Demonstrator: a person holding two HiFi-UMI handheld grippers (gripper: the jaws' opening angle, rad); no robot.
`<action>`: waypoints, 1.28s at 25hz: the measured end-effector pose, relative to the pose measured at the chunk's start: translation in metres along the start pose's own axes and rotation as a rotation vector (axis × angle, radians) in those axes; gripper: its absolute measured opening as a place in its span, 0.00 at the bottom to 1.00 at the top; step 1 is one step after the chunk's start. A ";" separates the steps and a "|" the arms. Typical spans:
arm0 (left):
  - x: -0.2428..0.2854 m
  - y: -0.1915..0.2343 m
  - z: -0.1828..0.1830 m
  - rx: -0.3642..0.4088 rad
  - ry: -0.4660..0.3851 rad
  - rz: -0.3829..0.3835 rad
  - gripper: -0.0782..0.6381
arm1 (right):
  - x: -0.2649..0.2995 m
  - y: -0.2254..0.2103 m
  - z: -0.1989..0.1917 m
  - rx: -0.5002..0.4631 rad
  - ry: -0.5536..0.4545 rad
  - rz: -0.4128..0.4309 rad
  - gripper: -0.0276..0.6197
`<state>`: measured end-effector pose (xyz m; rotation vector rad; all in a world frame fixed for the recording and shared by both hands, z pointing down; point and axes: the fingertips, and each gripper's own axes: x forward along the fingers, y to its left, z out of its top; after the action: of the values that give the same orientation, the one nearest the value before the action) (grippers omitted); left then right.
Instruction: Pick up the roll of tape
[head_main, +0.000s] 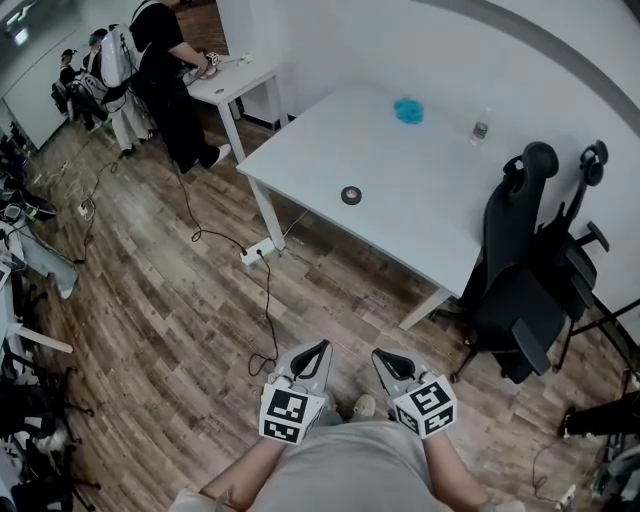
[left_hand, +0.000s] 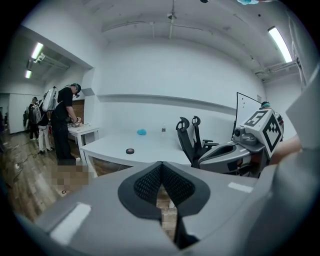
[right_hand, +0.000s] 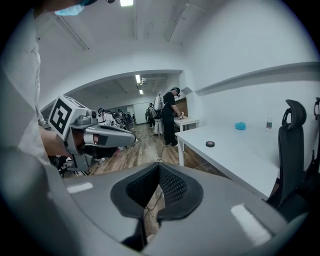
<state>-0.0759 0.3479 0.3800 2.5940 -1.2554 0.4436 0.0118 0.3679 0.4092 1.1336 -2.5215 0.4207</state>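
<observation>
A small dark roll of tape (head_main: 351, 195) lies flat on the white table (head_main: 420, 215), near its left corner; it also shows as a black ring in the left gripper view (left_hand: 130, 150) and the right gripper view (right_hand: 210, 144). Both grippers hang close to my body over the wooden floor, well short of the table. My left gripper (head_main: 322, 345) has its jaws together with nothing between them. My right gripper (head_main: 378, 354) is likewise shut and empty. Each gripper appears in the other's view, the right gripper (left_hand: 202, 161) and the left gripper (right_hand: 134, 138).
A blue object (head_main: 408, 110) and a small bottle (head_main: 480, 129) stand at the table's far side. Two black office chairs (head_main: 530, 270) sit right of the table. A power strip (head_main: 257, 253) and cables lie on the floor. People stand at a second table (head_main: 235, 80) at upper left.
</observation>
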 end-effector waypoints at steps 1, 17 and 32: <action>0.000 0.003 0.001 0.002 -0.006 -0.002 0.13 | 0.003 0.001 0.001 -0.001 0.000 -0.003 0.05; -0.001 0.037 0.001 0.012 -0.010 -0.017 0.13 | 0.033 0.003 0.005 0.029 0.016 -0.026 0.05; 0.067 0.079 0.019 0.039 -0.006 -0.026 0.13 | 0.090 -0.058 0.021 0.041 0.001 -0.015 0.05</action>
<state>-0.0960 0.2455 0.3920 2.6423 -1.2248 0.4602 -0.0042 0.2629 0.4360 1.1663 -2.5124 0.4715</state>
